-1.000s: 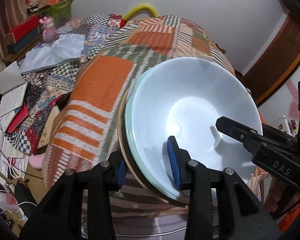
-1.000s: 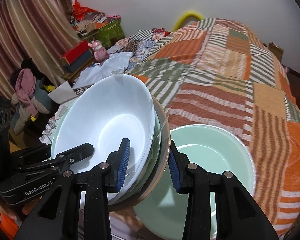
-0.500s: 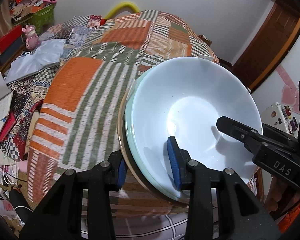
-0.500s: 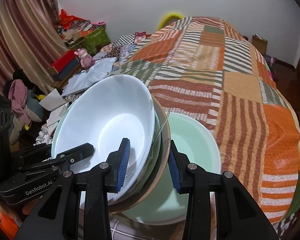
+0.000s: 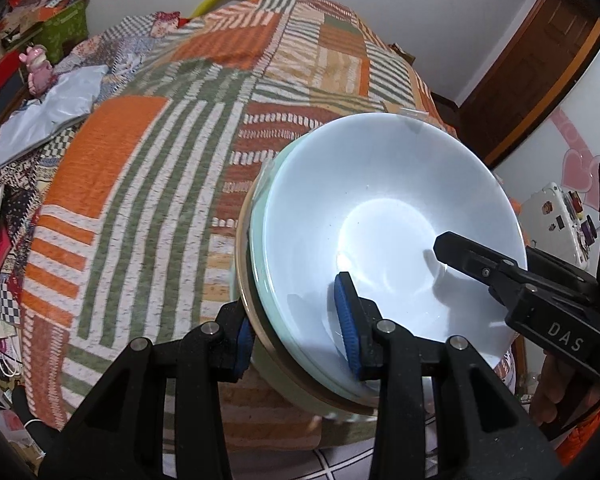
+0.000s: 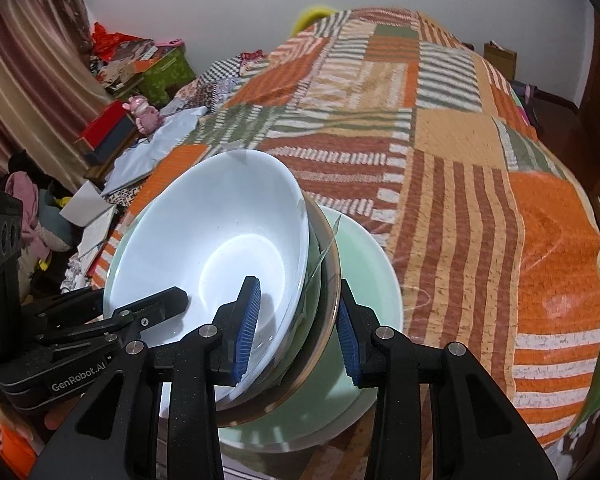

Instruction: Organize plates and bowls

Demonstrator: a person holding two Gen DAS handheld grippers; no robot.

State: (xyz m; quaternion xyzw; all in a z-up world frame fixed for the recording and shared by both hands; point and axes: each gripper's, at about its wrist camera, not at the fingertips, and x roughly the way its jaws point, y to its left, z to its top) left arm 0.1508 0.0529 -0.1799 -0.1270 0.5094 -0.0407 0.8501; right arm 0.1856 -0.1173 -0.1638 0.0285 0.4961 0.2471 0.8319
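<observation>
A stack of nested bowls, with a white bowl point(image 5: 384, 232) point(image 6: 220, 240) on top and green and glass ones under it, is held by both grippers. My left gripper point(image 5: 296, 332) is shut on the stack's near rim. My right gripper point(image 6: 298, 336) is shut on the opposite rim and shows in the left wrist view point(image 5: 460, 252). The left gripper shows in the right wrist view point(image 6: 168, 304). A pale green bowl point(image 6: 364, 280) sits on the bed right below the stack; I cannot tell whether they touch.
The striped patchwork quilt point(image 6: 460, 168) point(image 5: 140, 160) covers the bed. Left of the bed lie a grey bag point(image 5: 52, 108), books, boxes and a pink toy point(image 6: 140, 108). A wooden door point(image 5: 540, 64) stands at the right.
Both grippers have carried the stack to the right across the bed. The pale green bowl on the quilt now lies directly under the stack.
</observation>
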